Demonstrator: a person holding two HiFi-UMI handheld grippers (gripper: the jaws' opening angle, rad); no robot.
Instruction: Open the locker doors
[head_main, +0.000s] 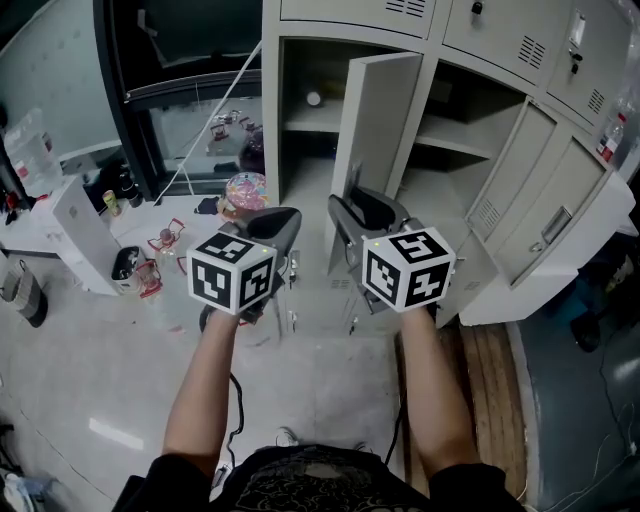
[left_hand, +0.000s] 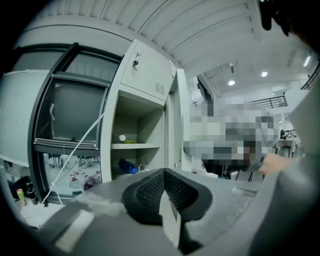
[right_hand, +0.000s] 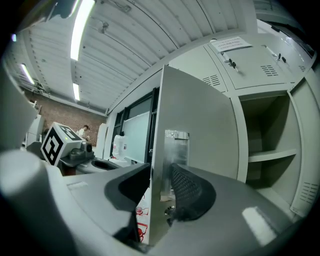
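The grey lockers (head_main: 500, 35) stand ahead with several lower doors swung open. One tall door (head_main: 378, 110) juts toward me edge-on. My right gripper (head_main: 365, 212) straddles its free edge; in the right gripper view the door (right_hand: 195, 125) runs between the jaws of my right gripper (right_hand: 160, 172), and both pads sit against it by a metal latch plate (right_hand: 176, 150). My left gripper (head_main: 275, 226) hovers left of that door, shut and holding nothing. The left gripper view looks over the joined pads of my left gripper (left_hand: 164, 172) at the open left compartment (left_hand: 135, 146), which holds a blue bottle (left_hand: 127, 166).
Two more open doors (head_main: 520, 190) (head_main: 560, 245) fan out at the right. A dark glass-fronted cabinet (head_main: 190, 110) stands left of the lockers. A white box (head_main: 75, 232), small bottles and a pink globe (head_main: 246, 190) sit at the left. A wooden pallet (head_main: 490, 370) lies at my right.
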